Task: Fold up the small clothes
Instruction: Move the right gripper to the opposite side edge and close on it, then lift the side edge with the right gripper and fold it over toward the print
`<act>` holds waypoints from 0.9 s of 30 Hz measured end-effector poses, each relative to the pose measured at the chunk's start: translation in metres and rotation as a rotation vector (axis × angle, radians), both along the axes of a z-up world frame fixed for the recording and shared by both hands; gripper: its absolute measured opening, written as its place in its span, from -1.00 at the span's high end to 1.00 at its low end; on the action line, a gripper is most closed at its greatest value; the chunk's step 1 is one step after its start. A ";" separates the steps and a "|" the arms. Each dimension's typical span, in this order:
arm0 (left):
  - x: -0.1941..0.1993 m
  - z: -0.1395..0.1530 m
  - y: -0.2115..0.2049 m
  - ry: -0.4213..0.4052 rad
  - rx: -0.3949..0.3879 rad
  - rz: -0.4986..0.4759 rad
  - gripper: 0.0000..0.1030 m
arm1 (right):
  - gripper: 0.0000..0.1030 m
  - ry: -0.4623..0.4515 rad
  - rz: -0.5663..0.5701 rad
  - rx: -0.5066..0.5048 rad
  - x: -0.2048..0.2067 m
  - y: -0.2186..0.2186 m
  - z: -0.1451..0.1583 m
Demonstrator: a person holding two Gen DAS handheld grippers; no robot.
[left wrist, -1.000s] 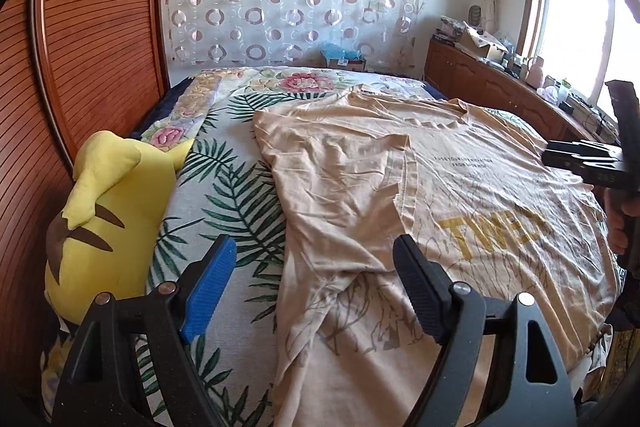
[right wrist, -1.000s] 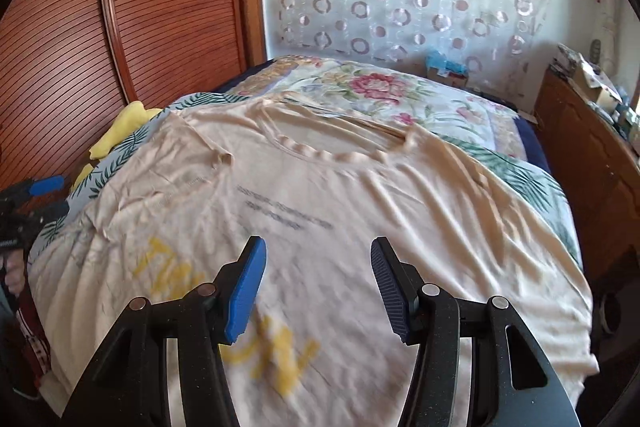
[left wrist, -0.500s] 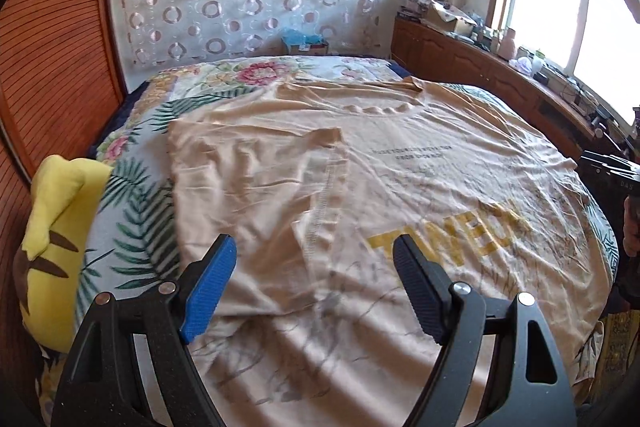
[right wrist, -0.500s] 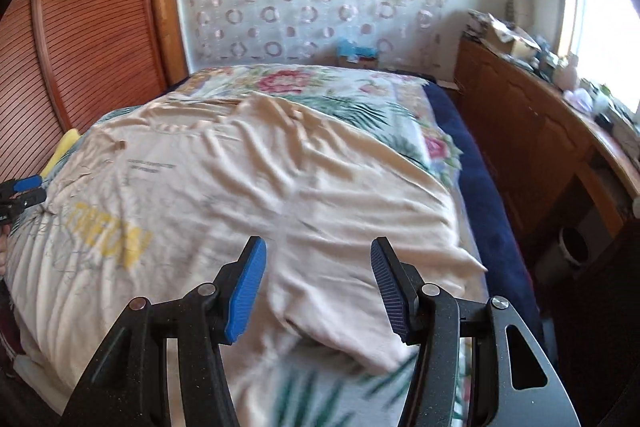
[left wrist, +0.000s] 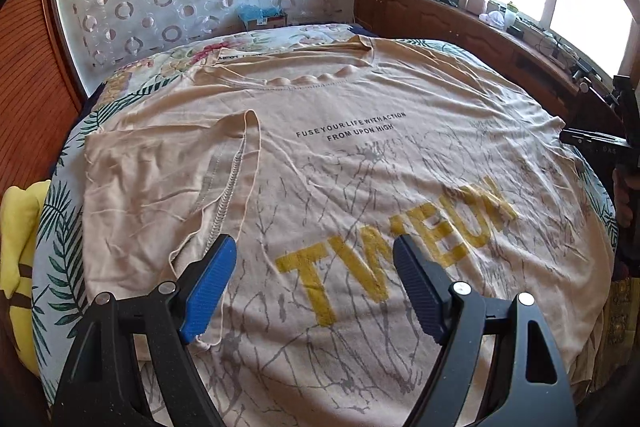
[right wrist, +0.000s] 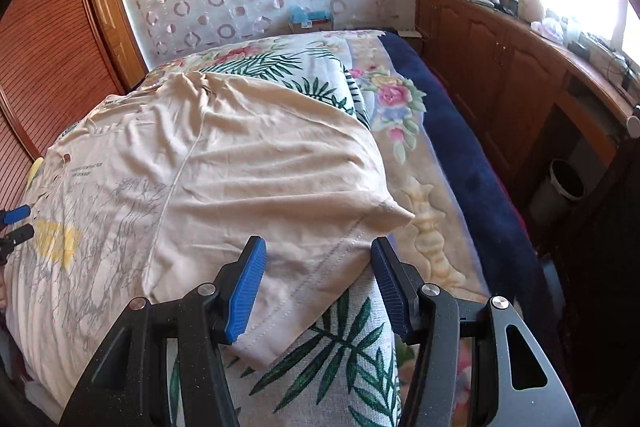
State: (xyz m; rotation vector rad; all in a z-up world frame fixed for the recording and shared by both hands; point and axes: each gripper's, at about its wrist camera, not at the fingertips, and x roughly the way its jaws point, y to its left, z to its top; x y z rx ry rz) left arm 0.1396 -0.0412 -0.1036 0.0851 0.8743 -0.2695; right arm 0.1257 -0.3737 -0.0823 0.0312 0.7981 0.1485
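Note:
A beige T-shirt (left wrist: 360, 163) with yellow letters lies face up on the bed, its left sleeve (left wrist: 160, 179) folded in over the body. My left gripper (left wrist: 314, 263) is open and empty, just above the shirt's lower front. My right gripper (right wrist: 318, 269) is open and empty, its jaws either side of the spread right sleeve (right wrist: 304, 227) near the hem. The shirt also shows in the right wrist view (right wrist: 200, 167). The right gripper appears at the edge of the left wrist view (left wrist: 600, 143), and the left gripper at the left edge of the right wrist view (right wrist: 14, 225).
The bed has a leaf-and-flower quilt (right wrist: 352, 347) over a blue blanket (right wrist: 472, 187). A yellow plush toy (left wrist: 18, 247) lies at the bed's left edge by the wooden wardrobe (right wrist: 48, 67). A wooden cabinet (right wrist: 520, 75) with clutter and a bin (right wrist: 564, 187) stand to the right.
My left gripper has swung right from the folded left sleeve to over the shirt's printed front. My right gripper has swung right and down onto the right sleeve. Both stayed open.

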 end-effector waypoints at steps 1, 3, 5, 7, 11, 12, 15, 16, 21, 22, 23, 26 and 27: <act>0.001 -0.001 0.000 0.004 -0.001 -0.006 -0.58 | -0.10 0.004 -0.006 -0.001 0.001 -0.002 0.001; 0.003 -0.003 -0.001 0.014 -0.002 -0.003 -0.58 | -0.10 0.010 -0.017 0.005 0.006 -0.006 0.002; 0.004 -0.008 0.000 0.025 0.004 -0.001 -0.58 | -0.10 0.014 -0.023 0.010 0.008 -0.009 0.005; 0.003 -0.012 -0.002 0.018 0.028 -0.004 -0.58 | -0.10 0.021 -0.030 0.015 0.012 -0.008 0.004; 0.002 -0.012 -0.002 0.017 0.030 -0.010 -0.59 | -0.08 0.031 -0.053 0.068 0.021 -0.012 0.001; 0.002 -0.012 -0.002 0.018 0.030 -0.012 -0.61 | -0.02 0.030 -0.060 0.080 0.022 -0.014 0.001; 0.002 -0.013 -0.005 0.018 0.038 -0.017 -0.66 | 0.00 0.034 -0.075 0.102 0.025 -0.018 0.001; 0.002 -0.014 -0.006 0.019 0.037 -0.016 -0.66 | 0.03 0.038 -0.079 0.103 0.026 -0.018 0.000; 0.004 -0.014 -0.008 0.023 0.036 -0.022 -0.72 | 0.49 0.036 -0.063 0.118 0.034 -0.016 0.000; 0.003 -0.014 -0.007 0.023 0.036 -0.021 -0.72 | 0.63 0.031 -0.054 0.115 0.034 -0.014 0.001; 0.003 -0.014 -0.007 0.023 0.037 -0.021 -0.72 | 0.69 0.022 -0.058 0.090 0.034 -0.012 0.002; 0.003 -0.014 -0.007 0.023 0.037 -0.021 -0.72 | 0.89 -0.033 -0.052 0.018 0.029 -0.003 0.008; 0.003 -0.014 -0.007 0.023 0.037 -0.021 -0.72 | 0.91 -0.051 -0.044 0.010 0.026 -0.001 0.011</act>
